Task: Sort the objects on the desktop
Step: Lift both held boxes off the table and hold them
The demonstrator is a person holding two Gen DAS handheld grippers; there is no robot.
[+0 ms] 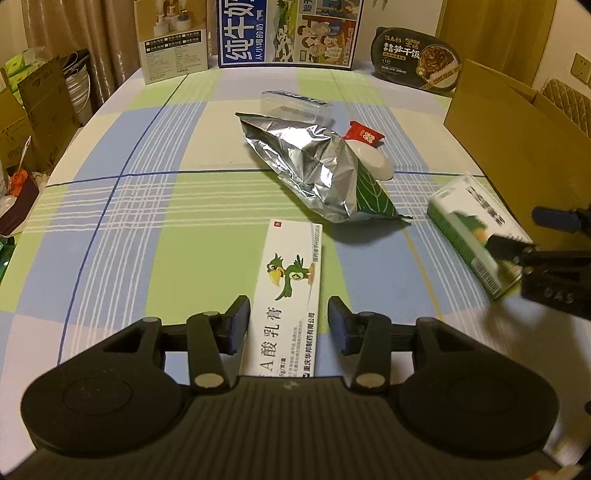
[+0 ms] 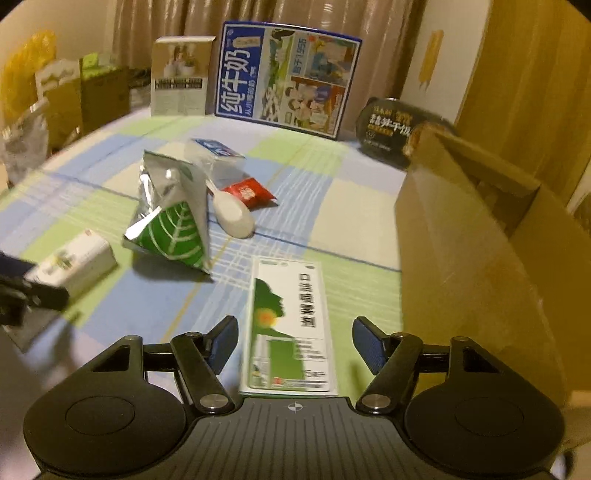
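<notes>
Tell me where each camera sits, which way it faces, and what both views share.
Left wrist: sits on the left gripper, angled down over the table; its open fingers straddle the parrot box; the right gripper shows at right.
Right wrist: sits on the right gripper, angled down beside the cardboard box; open fingers straddle the green box.
Shared: foil bag, spoon, milk carton.

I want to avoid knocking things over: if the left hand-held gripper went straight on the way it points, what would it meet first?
The left hand-held gripper already straddles the white ointment box; going on, it would slide along that box, then probably reach the silver foil bag. Depth is uncertain.
</notes>
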